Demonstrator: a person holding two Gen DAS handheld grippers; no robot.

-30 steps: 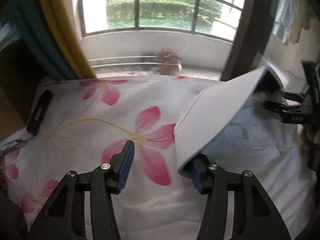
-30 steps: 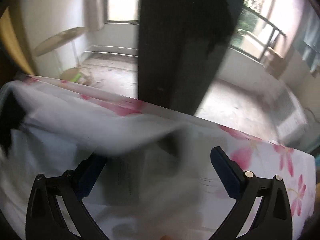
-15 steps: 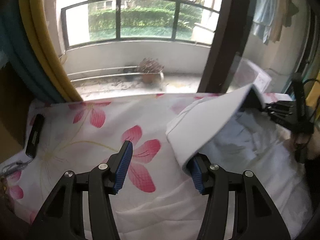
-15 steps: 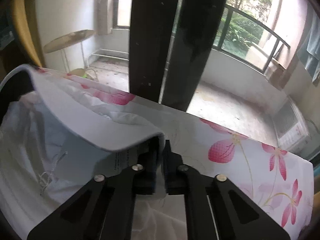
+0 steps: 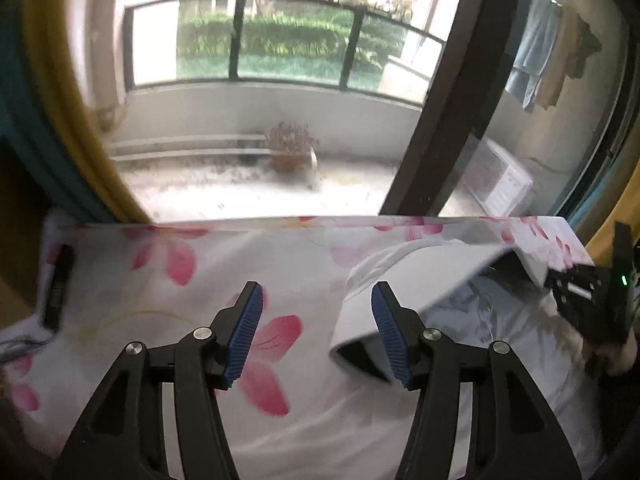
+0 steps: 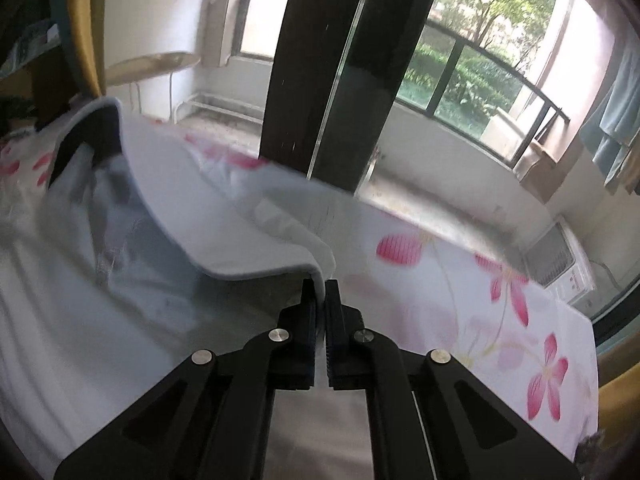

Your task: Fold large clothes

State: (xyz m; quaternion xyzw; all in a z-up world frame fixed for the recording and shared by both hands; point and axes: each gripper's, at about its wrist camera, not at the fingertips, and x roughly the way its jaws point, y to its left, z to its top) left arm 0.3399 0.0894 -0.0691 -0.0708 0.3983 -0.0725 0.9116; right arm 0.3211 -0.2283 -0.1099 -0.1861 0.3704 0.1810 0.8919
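Note:
A large pale blue-white garment [image 5: 416,276] lies on the flowered bed sheet [image 5: 168,264], its top edge lifted. My left gripper [image 5: 316,332] is open; its right fingertip [image 5: 386,332] is beside the garment's lifted left corner, and nothing is between the pads. My right gripper [image 6: 319,300] is shut on the garment's hem [image 6: 256,240] and holds it raised above the bed. The right gripper also shows at the far right of the left wrist view [image 5: 592,300].
The bed's far edge [image 5: 280,220] meets a window wall and a dark door frame [image 5: 432,132]. A black remote-like object [image 5: 58,296] lies at the bed's left edge. Yellow and teal curtains [image 5: 52,92] hang at the left. A balcony with a potted plant [image 5: 292,148] is beyond.
My right gripper went from wide open to shut on the garment's hem and now holds it raised. My left gripper stayed open and pulled back a little from the garment's corner.

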